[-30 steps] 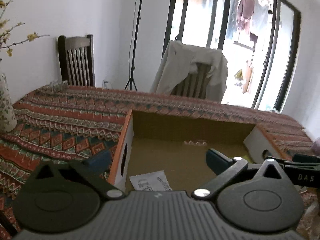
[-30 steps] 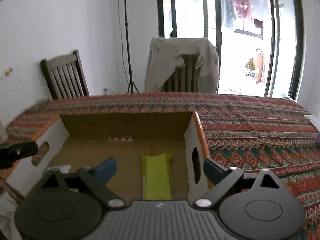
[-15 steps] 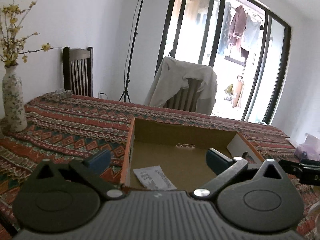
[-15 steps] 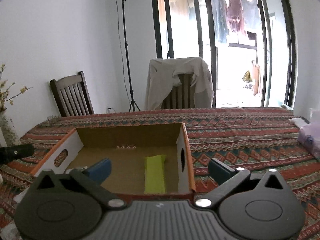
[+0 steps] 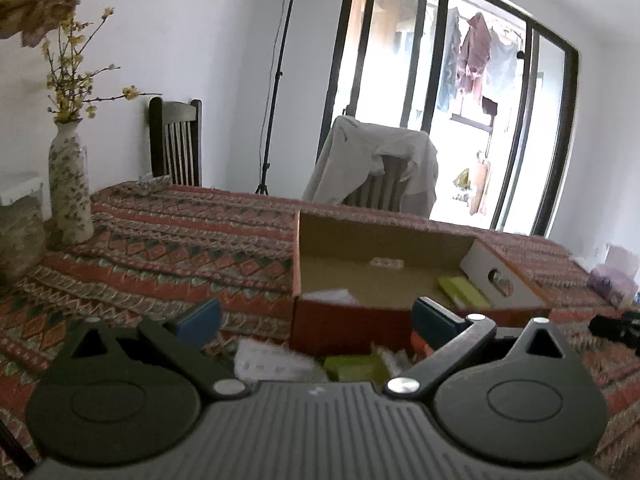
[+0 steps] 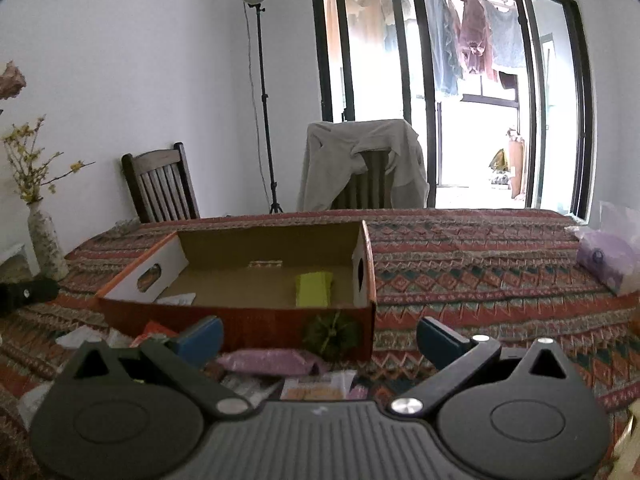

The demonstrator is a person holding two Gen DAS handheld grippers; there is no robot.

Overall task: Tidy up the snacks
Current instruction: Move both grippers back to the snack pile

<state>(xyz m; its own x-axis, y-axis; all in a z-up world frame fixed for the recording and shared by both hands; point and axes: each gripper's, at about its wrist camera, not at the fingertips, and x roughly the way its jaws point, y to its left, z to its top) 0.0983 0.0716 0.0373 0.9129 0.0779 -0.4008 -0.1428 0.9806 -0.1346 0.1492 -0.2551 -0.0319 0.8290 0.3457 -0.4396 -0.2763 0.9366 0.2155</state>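
Patterned tablecloth [image 6: 460, 256], one box [image 6: 240, 320], two chairs [image 6: 160, 184].

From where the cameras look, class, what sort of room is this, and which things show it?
Probably a home dining room: a table under a patterned cloth, wooden chairs around it, and laundry hanging outside the glass doors.

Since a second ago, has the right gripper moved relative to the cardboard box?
Yes. The right gripper has pulled back from over the cardboard box; its near wall now lies ahead of the fingertips.
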